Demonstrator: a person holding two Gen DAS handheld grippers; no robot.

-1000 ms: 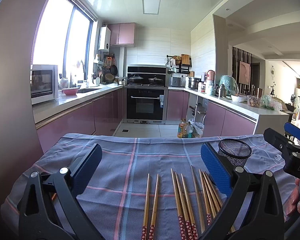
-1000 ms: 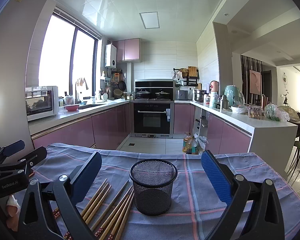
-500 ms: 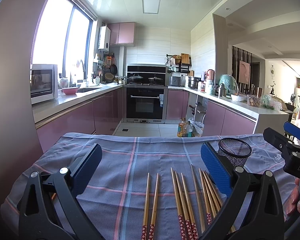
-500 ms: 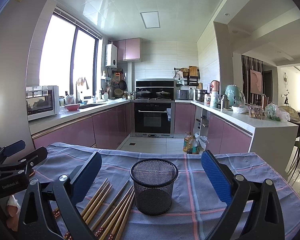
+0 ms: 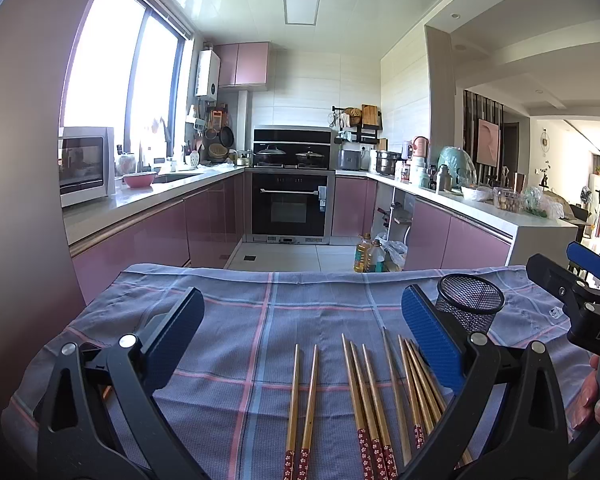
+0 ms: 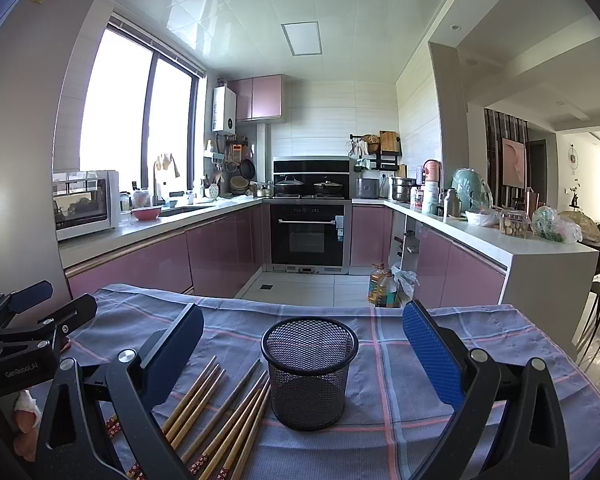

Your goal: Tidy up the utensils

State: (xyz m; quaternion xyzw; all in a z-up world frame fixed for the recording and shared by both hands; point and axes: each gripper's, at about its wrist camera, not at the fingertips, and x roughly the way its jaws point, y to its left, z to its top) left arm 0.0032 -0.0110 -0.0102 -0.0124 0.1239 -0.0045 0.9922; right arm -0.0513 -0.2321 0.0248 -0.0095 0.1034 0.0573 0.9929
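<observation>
**Sorting chopsticks: nothing in the cup yet**

Item 1, chopsticks (image 5: 364, 396): wooden, red patterned ends, all lying flat on the cloth (image 5: 236, 320) that covers the table. One pair lies slightly apart to the left; the rest lie fanned in a loose bunch just left of the cup. The count is unclear where sticks overlap.

Item 2, cup (image 6: 310, 372): black mesh, upright, on the cloth at the right end of the row. As far as the mesh shows, it is empty.

Item 3, left hand-held gripper (image 5: 300, 344): jaws wide, holding nothing, poised above the chopsticks.

Item 4, right hand-held gripper (image 6: 304, 354): jaws wide, holding nothing, lined up on the cup.

Status: judged at the start. No stick is gathered or lifted; every one remains to be picked up and stood in the cup.
</observation>
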